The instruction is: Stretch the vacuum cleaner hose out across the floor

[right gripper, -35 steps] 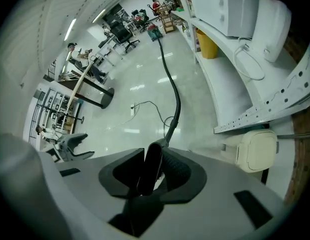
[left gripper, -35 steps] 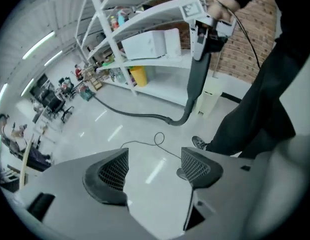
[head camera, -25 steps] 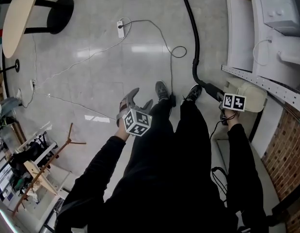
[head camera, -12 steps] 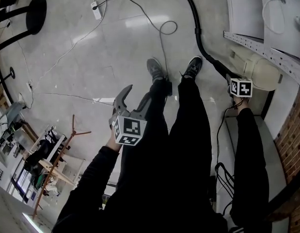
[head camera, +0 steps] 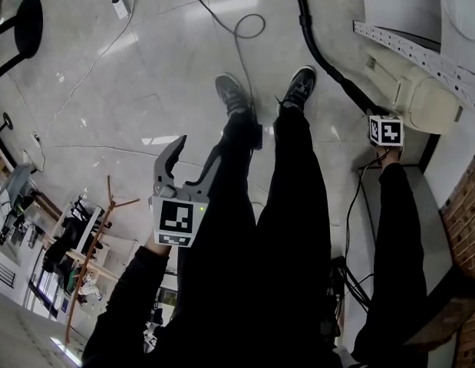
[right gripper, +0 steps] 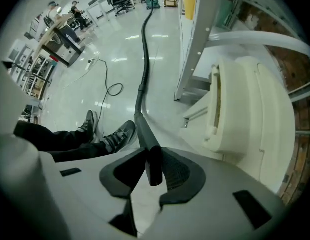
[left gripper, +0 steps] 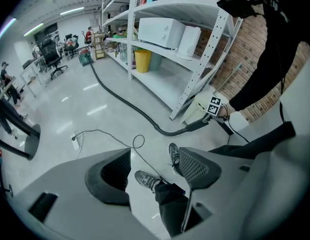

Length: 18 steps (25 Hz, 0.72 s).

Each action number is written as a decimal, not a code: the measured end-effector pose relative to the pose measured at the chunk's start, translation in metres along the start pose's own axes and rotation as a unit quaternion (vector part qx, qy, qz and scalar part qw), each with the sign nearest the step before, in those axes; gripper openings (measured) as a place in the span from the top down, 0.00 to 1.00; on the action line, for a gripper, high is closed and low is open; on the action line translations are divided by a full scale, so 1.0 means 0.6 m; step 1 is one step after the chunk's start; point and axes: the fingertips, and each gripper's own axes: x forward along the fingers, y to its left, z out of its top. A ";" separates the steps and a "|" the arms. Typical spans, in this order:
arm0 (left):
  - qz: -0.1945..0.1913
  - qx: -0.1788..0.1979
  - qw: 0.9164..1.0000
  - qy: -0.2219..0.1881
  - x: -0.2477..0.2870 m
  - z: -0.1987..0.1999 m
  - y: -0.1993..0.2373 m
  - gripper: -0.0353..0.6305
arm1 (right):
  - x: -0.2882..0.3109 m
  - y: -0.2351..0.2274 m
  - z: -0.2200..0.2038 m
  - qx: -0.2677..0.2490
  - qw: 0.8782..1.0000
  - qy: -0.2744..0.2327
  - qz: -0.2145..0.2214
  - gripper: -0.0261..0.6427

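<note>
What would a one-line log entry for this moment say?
right gripper: shut on hose end | left gripper: open, empty, jaws just closed slightly | hose: lies along floor

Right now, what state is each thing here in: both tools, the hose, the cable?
Long black vacuum cleaner hose: lying on the floor in a gentle bend, near end gripped.
Right tool: shut on the hose's near end.
Left tool: open, nothing held; its jaws have just been closing a little.
Thin black cable: slack on the floor, one loop in it.
</note>
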 end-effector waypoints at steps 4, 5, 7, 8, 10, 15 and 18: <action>-0.011 -0.007 1.000 0.001 0.022 -0.005 -0.005 0.48 | 0.005 -0.016 0.000 -0.006 0.999 -0.006 -0.044 0.80; -0.013 -0.007 1.000 0.001 0.024 -0.005 -0.007 0.48 | 0.002 -0.019 0.002 -0.007 0.998 -0.009 -0.059 0.80; -0.015 -0.006 1.000 -0.002 0.026 -0.001 -0.010 0.48 | -0.013 -0.035 0.004 -0.006 0.994 -0.013 -0.111 0.79; -0.016 -0.007 1.000 -0.004 0.025 0.002 -0.010 0.48 | -0.024 -0.049 0.003 -0.006 0.988 -0.014 -0.151 0.79; -0.016 -0.010 1.000 -0.009 0.025 0.007 -0.008 0.48 | -0.052 -0.076 -0.001 -0.011 0.974 -0.017 -0.228 0.79; -0.015 -0.016 1.000 -0.015 0.023 0.012 0.003 0.48 | -0.116 -0.098 -0.035 0.039 0.961 -0.042 -0.270 0.79; -0.014 -0.018 0.999 -0.021 0.019 0.015 0.006 0.48 | -0.139 -0.086 -0.059 0.061 0.963 -0.044 -0.260 0.79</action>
